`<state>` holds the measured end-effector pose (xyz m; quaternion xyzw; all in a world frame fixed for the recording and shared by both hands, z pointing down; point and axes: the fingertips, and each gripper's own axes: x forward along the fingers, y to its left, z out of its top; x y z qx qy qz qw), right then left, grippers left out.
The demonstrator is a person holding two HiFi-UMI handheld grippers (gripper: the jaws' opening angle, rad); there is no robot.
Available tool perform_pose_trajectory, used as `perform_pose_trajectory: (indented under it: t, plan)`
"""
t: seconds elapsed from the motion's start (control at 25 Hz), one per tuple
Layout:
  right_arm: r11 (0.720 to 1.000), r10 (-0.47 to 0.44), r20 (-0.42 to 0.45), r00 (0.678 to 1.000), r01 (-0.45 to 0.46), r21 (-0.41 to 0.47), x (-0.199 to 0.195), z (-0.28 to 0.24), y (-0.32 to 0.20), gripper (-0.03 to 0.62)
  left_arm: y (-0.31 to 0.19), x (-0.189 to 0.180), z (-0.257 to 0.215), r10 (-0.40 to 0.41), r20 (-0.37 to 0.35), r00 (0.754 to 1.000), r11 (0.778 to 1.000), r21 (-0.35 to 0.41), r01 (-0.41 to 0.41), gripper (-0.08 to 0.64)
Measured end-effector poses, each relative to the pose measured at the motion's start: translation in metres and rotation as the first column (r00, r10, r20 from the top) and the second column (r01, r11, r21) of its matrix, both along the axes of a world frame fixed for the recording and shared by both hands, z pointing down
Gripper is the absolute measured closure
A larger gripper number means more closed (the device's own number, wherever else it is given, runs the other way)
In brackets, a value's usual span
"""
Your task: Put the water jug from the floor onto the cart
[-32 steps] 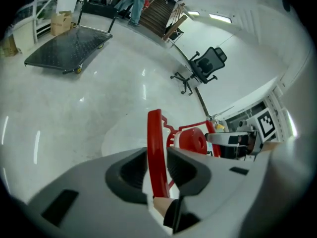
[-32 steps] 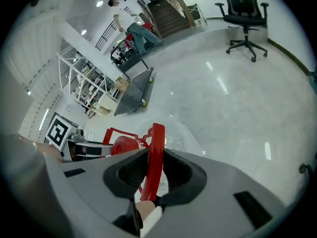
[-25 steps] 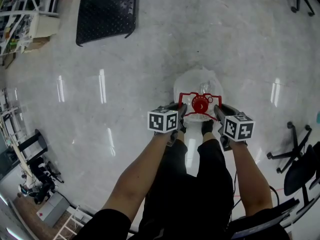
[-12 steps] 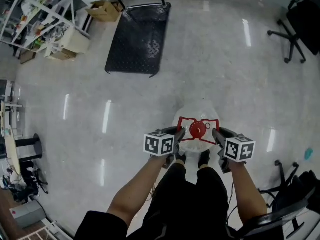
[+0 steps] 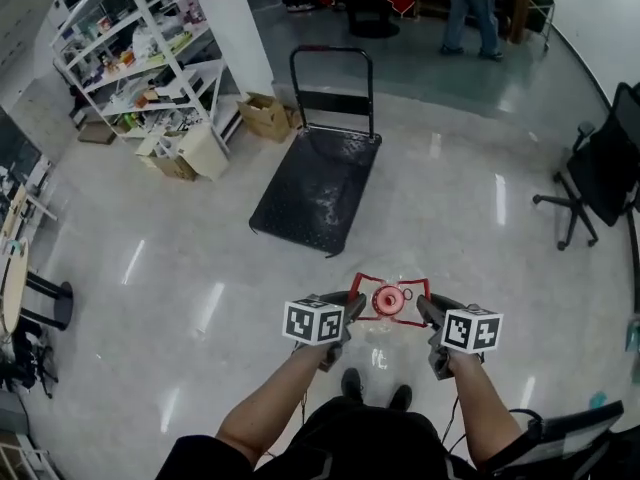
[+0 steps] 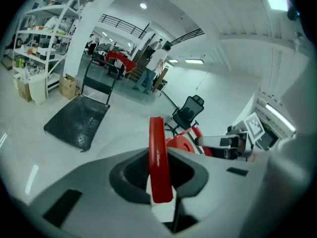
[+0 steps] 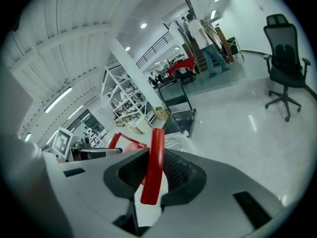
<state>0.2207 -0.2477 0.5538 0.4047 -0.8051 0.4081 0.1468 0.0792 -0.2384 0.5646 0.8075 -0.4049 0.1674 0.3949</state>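
Grip is on both sides at once: the left tool point(image 5: 352, 306) and the right tool point(image 5: 424, 310) each have their jaws drawn in to a narrow gap on a bar of the jug's red handle point(image 6: 159, 157), one bar on either side of the red cap point(image 5: 388, 299). Each tool's own view shows its bar pinched upright between the dark pads. The jug point(image 5: 385, 330) hangs between the two tools, just ahead of the person's shoes point(image 5: 351, 382), with its clear body mostly hidden beneath the handle. It looks to be clear of the floor point(image 5: 180, 268), though no view shows the gap under it. The cart point(image 5: 318, 193) lies ahead and a little to the left, well apart from the jug, with bare floor between them. Its deck runs lengthwise away from the person, slanting slightly right. The open near end faces the jug, and the push bar point(image 5: 332, 63) stands at the far end. The left tool is on the cart's side, but only slightly, and the load looks evenly shared. The carry therefore seems to call for both tools going forward together and bringing the jug down over the near end, short of the push bar.
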Motion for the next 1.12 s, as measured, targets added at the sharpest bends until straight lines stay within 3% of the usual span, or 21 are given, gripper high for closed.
perform_pose_trajectory:
  t: [0.24,0.56,0.8,1.12]
  plan:
    - [0.998,-0.019,-0.003,1.0,0.02,0.065,-0.046,-0.058,-0.047,0.508,-0.042,-0.041,-0.056,-0.009,-0.008,1.0,0.998,0.066,0.009,0.5]
    - [0.994,-0.078,-0.012,0.997,0.079,0.074,-0.103,-0.063,-0.118,0.508,-0.107,-0.092,-0.062,-0.063,-0.019,0.998,0.995,0.071,0.064,0.499]
    - [0.987,-0.142,0.014,0.99,0.141,0.074,-0.136,-0.064,-0.201,0.506,-0.184,-0.12,-0.065,-0.118,-0.012,0.993,0.99,0.073,0.119,0.497]
    - [0.96,-0.265,0.01,0.964,0.263,0.099,-0.181,-0.066,-0.307,0.506,-0.276,-0.163,-0.063,-0.231,-0.003,0.973,0.97,0.08,0.23,0.497]
